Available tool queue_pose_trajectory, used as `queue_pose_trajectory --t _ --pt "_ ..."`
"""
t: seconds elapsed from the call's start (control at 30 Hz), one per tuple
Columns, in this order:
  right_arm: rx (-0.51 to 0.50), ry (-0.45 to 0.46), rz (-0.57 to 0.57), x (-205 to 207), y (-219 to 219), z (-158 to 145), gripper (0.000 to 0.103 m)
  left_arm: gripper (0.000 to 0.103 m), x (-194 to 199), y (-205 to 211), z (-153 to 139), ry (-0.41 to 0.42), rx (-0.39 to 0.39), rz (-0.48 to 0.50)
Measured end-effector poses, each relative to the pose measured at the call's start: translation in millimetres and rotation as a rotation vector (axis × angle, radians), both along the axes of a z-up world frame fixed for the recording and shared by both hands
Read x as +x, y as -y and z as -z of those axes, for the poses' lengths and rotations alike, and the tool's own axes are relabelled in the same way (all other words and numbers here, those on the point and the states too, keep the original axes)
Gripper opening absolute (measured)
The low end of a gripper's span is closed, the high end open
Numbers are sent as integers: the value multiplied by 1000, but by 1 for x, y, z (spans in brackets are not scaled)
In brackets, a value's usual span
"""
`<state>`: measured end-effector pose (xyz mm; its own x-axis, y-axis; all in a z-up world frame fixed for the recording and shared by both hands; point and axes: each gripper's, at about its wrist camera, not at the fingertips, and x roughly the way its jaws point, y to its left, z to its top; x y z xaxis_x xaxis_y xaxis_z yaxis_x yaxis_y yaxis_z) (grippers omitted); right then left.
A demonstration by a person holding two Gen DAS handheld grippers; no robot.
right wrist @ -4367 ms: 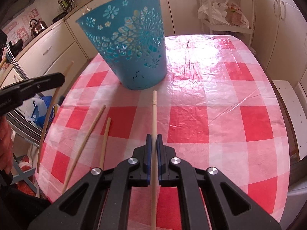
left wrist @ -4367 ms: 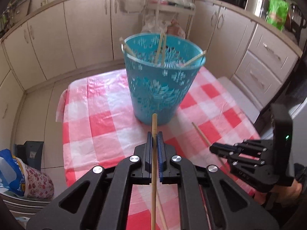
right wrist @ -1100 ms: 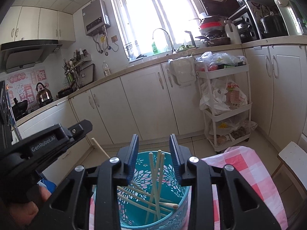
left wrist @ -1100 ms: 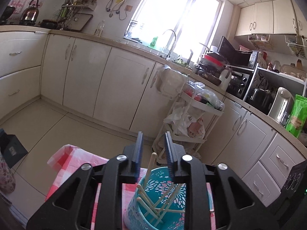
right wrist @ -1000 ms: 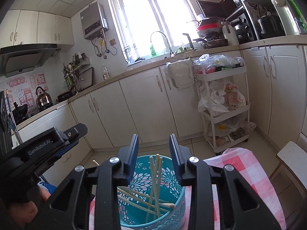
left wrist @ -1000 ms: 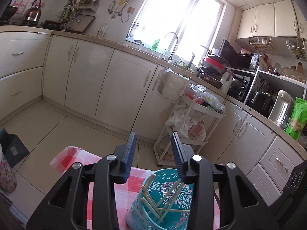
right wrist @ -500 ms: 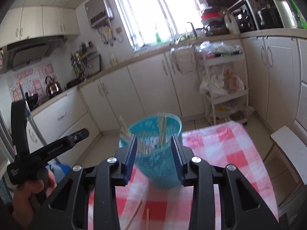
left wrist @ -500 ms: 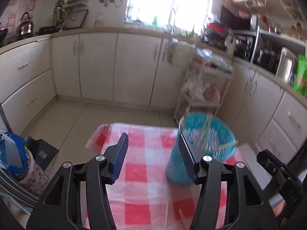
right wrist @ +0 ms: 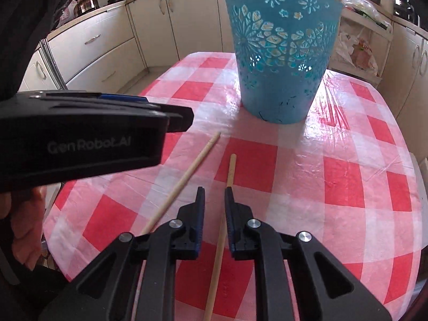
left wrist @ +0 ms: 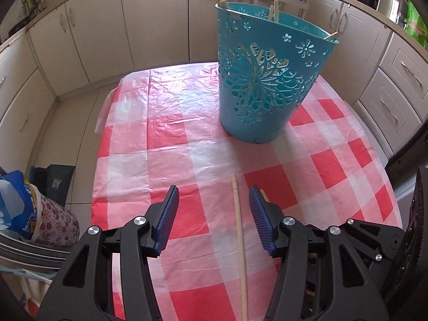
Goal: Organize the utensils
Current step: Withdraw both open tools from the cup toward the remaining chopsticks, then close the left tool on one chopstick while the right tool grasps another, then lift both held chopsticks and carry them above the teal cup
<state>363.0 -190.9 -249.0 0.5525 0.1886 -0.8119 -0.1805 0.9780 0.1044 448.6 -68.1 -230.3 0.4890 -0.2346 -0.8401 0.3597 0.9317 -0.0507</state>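
Left gripper (left wrist: 211, 207): jaws wide apart, holding nothing, poised over the bench (left wrist: 171, 133), which is covered in a red-and-white checked plastic cloth. A pale wooden chopstick (left wrist: 239, 230) lies flat between its blue pads, nearer the right one, touching neither; its long axis runs along the gripper's pointing line toward the perforated teal plastic bucket (left wrist: 270, 85), which stands upright beyond with more sticks inside. Right gripper (right wrist: 214, 196): jaws have just been closing and now stand narrowly apart, a second wooden chopstick (right wrist: 224, 214) lying lengthwise between them, close against the right pad, apparently not yet clamped. Each gripper is nearer its own stick. Open cloth lies between sticks and bucket; the near bench edge lies below both grippers.
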Motion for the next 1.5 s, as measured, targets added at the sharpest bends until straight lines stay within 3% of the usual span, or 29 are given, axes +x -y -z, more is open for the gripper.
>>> queue_pose_trajectory --t 0.1,0.23,0.43,0.53,0.77,0.87,1.0,1.1,1.27,1.5 --pt "-22 -3 12 4 3 7 6 52 4 0 4 -17 2 -6" --pt "-9 -7 52 7 22 7 6 52 5 11 16 -45 31 22" --pt "12 -6 128 10 50 4 6 51 2 43 44 -81 139 100" --pt "14 -5 153 10 61 3 6 51 2 46 46 -79 136 89" --pt "-7 -27 166 13 70 6 6 31 -3 49 44 -80 120 104" --pt "-39 -19 154 13 66 7 6 5 -4 53 43 -89 105 120" --pt "-24 -17 156 13 68 8 6 5 -3 49 39 -103 49 127" --pt "31 -29 179 14 76 8 6 5 -4 44 21 -67 -3 127" --pt "219 -44 249 12 99 3 6 5 -9 34 -21 45 -107 141" --pt "370 99 313 -1 117 -34 6 5 -21 17 -91 302 -288 153"
